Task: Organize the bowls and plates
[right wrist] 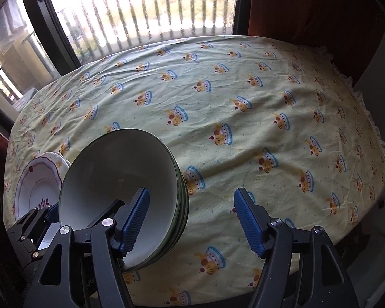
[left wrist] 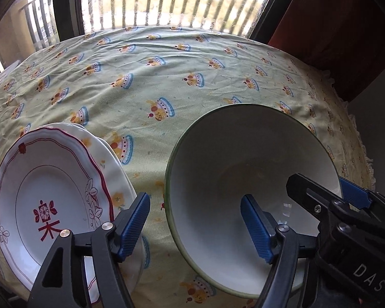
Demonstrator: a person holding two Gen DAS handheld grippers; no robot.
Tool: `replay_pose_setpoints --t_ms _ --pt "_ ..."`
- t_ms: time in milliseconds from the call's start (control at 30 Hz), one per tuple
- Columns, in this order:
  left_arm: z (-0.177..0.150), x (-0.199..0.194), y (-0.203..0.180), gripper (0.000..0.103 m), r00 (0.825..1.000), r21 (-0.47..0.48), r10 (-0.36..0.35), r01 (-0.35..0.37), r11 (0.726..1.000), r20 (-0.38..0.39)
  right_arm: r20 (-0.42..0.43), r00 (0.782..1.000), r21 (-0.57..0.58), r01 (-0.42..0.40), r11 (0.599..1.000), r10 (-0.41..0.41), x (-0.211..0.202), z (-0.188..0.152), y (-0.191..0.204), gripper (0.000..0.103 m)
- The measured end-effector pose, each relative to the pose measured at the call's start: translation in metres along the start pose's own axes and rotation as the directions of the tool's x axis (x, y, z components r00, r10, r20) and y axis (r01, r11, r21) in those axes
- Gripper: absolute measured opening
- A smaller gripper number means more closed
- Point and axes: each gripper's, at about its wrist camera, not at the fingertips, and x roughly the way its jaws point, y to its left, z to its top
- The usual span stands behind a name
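Two stacks of dishes sit on the surface, which is covered by one patterned cloth.

Plates: at least two in the left stack. The top plate has a red wavy rim and a red printed mark; a second plate with yellow flowers shows beneath it. Whether more lie under these cannot be told.

Bowls: one stack of white bowls with green rims. From the right wrist view, about four rims show layered at the side, though the exact number is hard to read.

Tongs: two, the left tongs and the right tongs.
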Motion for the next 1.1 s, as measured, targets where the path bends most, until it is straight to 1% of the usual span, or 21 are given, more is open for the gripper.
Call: replay_pose_setpoints --t_ms 67,100,333,467,600,667,733,800,867,933,967,1067,1100 --pt "0.0 0.004 0.003 0.075 1.0 -0.046 -0.021 0.021 0.999 -0.009 -0.011 1.0 -0.009 -0.021 1.0 0.021 0.006 0.004 -0.001 0.072" --pt "0.0 0.005 0.004 0.073 1.0 -0.064 -0.026 0.025 0.998 -0.015 -0.016 0.999 -0.012 -0.029 0.999 0.029 0.009 0.006 -0.001 0.072" --pt "0.002 0.008 -0.002 0.067 0.999 -0.067 0.042 -0.044 0.997 -0.025 -0.08 0.987 0.005 -0.14 0.99 0.14 0.033 0.013 -0.007 0.072" --pt "0.002 0.009 -0.002 0.067 0.998 -0.095 0.058 -0.061 0.994 -0.029 -0.112 0.975 0.028 -0.192 0.981 0.194 0.043 0.016 -0.011 0.072" --pt "0.004 0.01 -0.004 0.067 0.997 -0.121 0.075 -0.078 0.99 -0.034 -0.14 0.962 0.027 -0.231 0.972 0.233 0.049 0.021 -0.014 0.071" --pt "0.004 0.01 -0.006 0.064 0.996 -0.132 0.081 -0.085 0.988 -0.037 -0.163 0.954 0.034 -0.252 0.967 0.254 0.053 0.024 -0.015 0.068" --pt "0.005 0.01 -0.009 0.062 0.996 -0.137 0.087 -0.091 0.986 -0.036 -0.182 0.943 0.044 -0.275 0.961 0.278 0.057 0.025 -0.019 0.058" --pt "0.005 0.011 -0.01 0.061 0.995 -0.145 0.088 -0.093 0.985 -0.036 -0.196 0.929 0.061 -0.309 0.949 0.315 0.061 0.026 -0.021 0.054" --pt "0.006 0.011 -0.01 0.061 0.995 -0.149 0.088 -0.093 0.985 -0.037 -0.201 0.919 0.078 -0.331 0.941 0.34 0.063 0.027 -0.023 0.052" --pt "0.006 0.011 -0.011 0.057 0.996 -0.15 0.082 -0.087 0.985 -0.04 -0.204 0.911 0.103 -0.345 0.933 0.359 0.065 0.026 -0.025 0.051" --pt "0.006 0.011 -0.011 0.056 0.996 -0.149 0.084 -0.089 0.985 -0.04 -0.207 0.909 0.103 -0.348 0.932 0.363 0.065 0.026 -0.024 0.05" --pt "0.005 0.01 -0.011 0.055 0.996 -0.151 0.086 -0.091 0.984 -0.039 -0.205 0.906 0.083 -0.36 0.929 0.37 0.063 0.027 -0.019 0.042" --pt "0.005 0.01 -0.011 0.053 0.995 -0.149 0.088 -0.092 0.985 -0.039 -0.205 0.906 0.081 -0.363 0.928 0.371 0.062 0.028 -0.018 0.038"
